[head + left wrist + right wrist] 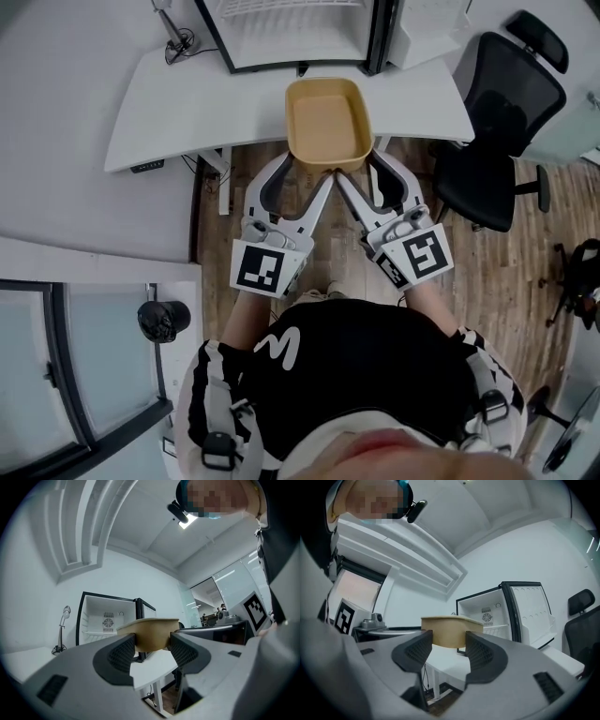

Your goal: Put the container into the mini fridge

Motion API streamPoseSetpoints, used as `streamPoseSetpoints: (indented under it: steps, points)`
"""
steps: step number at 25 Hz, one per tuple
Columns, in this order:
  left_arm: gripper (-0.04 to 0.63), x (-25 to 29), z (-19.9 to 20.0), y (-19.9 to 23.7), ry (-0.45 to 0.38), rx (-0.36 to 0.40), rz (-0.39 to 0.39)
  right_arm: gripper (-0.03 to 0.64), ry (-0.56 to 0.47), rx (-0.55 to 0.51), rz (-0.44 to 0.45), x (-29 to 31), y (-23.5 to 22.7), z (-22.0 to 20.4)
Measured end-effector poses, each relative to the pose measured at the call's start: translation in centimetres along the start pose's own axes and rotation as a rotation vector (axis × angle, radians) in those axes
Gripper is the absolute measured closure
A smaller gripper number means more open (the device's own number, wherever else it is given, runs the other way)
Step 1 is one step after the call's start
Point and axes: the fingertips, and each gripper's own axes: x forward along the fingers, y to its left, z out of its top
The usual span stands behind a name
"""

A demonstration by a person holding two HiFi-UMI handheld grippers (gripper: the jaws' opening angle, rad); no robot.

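A tan, empty rectangular container [326,122] hangs over the near edge of the white desk [187,103], in front of the mini fridge [281,42]. My left gripper [302,173] is shut on the container's near left corner. My right gripper [367,169] is shut on its near right corner. In the left gripper view the container [150,632] sits between the pads of the left gripper [152,645], with the open fridge [105,616] behind. In the right gripper view the right gripper [449,645] holds the container [449,631], and the fridge [487,613] stands with its door [532,611] swung open.
A black office chair [506,122] stands at the desk's right end. A small stand [173,37] is on the desk left of the fridge. A dark round object [162,321] lies by the glass partition at the left. Wooden floor lies below.
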Motion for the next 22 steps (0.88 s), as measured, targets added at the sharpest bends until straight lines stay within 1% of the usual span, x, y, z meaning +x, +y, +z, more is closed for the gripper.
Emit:
streamPoseSetpoints:
  steps: [3,10,13,19,22]
  points:
    - [0.356,0.3,-0.1,0.2,-0.001,0.009,-0.004,0.388,0.007,-0.016,0.001,0.3,-0.3,0.1]
    - [0.355,0.7,-0.3,0.0,-0.005,-0.012,0.002,0.388,0.005,-0.026,0.001,0.2,-0.7,0.0]
    - [0.356,0.8,-0.3,-0.2,0.0,0.002,0.005,0.388,0.002,-0.025,0.006,0.0,-0.8,0.0]
    - [0.355,0.3,-0.4,-0.4,0.007,0.018,0.058,0.387,-0.005,-0.011,0.044,-0.3,-0.6,-0.2]
    - [0.354,-0.3,-0.4,-0.2,0.006,0.02,0.066,0.388,-0.01,-0.007,0.056,-0.2,-0.1,-0.3]
